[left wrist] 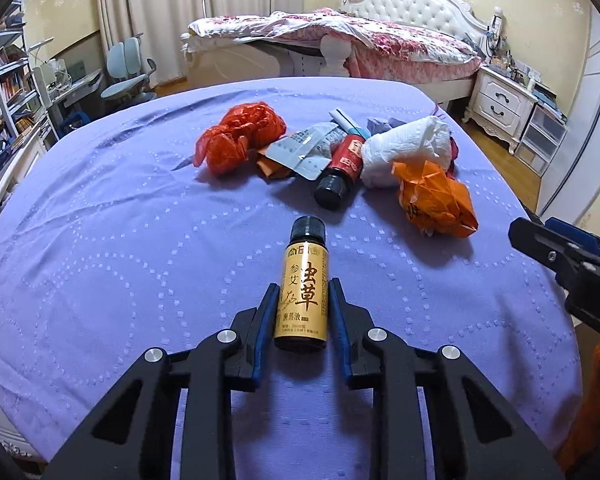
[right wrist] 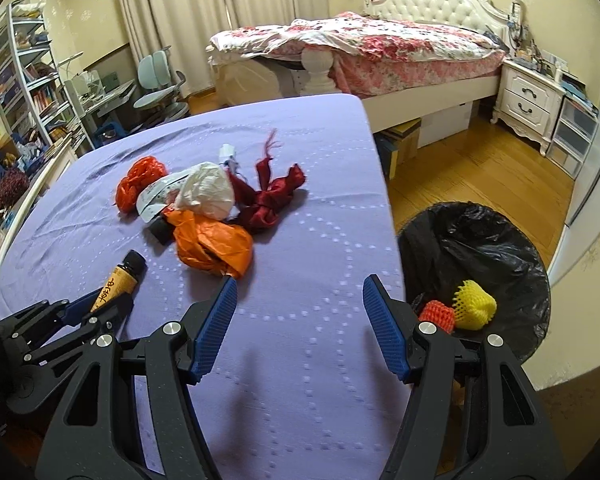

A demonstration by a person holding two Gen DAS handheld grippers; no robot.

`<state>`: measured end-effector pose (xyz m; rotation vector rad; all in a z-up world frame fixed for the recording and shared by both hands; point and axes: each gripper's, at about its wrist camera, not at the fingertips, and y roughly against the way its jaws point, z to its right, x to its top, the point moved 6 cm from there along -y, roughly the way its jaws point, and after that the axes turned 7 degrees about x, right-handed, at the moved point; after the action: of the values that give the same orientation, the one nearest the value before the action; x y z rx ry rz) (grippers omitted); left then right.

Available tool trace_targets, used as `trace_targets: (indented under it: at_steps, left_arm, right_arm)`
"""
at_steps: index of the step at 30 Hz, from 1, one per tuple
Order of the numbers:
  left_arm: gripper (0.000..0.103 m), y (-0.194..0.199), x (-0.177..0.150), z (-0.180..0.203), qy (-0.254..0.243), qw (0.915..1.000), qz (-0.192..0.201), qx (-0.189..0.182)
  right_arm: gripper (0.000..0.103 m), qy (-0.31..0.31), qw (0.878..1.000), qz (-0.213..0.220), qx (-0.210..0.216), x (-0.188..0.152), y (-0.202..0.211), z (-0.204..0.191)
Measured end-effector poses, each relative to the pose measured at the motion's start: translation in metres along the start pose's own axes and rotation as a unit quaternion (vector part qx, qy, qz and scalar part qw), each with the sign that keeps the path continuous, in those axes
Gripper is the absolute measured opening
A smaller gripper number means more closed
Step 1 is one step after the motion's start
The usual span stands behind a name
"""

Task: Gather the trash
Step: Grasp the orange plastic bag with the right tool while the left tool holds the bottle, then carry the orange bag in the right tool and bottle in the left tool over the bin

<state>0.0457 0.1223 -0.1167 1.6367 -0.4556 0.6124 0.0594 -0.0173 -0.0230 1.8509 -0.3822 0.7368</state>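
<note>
A small brown bottle with a gold label (left wrist: 302, 292) lies on the purple cloth (left wrist: 100, 260), cap pointing away. My left gripper (left wrist: 304, 283) is shut on it, a blue pad pressed to each side of its body. The same bottle (right wrist: 120, 278) and left gripper (right wrist: 100, 304) show at the lower left of the right wrist view. Behind lies a trash pile: a red bag (left wrist: 240, 136), a blister pack (left wrist: 304, 152), a red-labelled bottle (left wrist: 340, 168), white tissue (left wrist: 408, 148), an orange bag (left wrist: 436, 200). My right gripper (right wrist: 301, 280) hangs open over bare cloth, holding nothing.
A black-lined bin (right wrist: 480, 248) stands on the floor off the table's right edge, holding a yellow foam net (right wrist: 474, 306) and a red one (right wrist: 438, 314). A dark red cloth (right wrist: 272, 196) lies by the pile. A bed, nightstand, chair and shelves stand beyond.
</note>
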Motion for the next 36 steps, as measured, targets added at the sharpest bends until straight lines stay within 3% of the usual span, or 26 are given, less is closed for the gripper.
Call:
trace_targets:
  at_steps: [14,18,20,36]
  left_arm:
    - [0.027,-0.004,0.01,-0.072,0.059,0.9966,0.016,0.054]
    - [0.028,-0.005,0.008,-0.077,0.067,0.9962,0.013,0.055]
    - [0.028,-0.007,0.006,-0.079,0.069,0.9961,0.012,0.053]
    - [0.027,0.001,0.002,-0.075,0.068,0.9962,0.026,0.047]
  right_arm:
    - [0.064,0.044,0.998,-0.027,0.02,0.012,-0.043,-0.046]
    - [0.063,0.057,0.998,-0.037,0.019,0.012,-0.054,-0.055]
    - [0.051,0.061,0.997,-0.043,0.019,0.009,-0.056,-0.06]
    - [0.05,0.061,0.997,-0.036,0.031,-0.013,-0.025,-0.061]
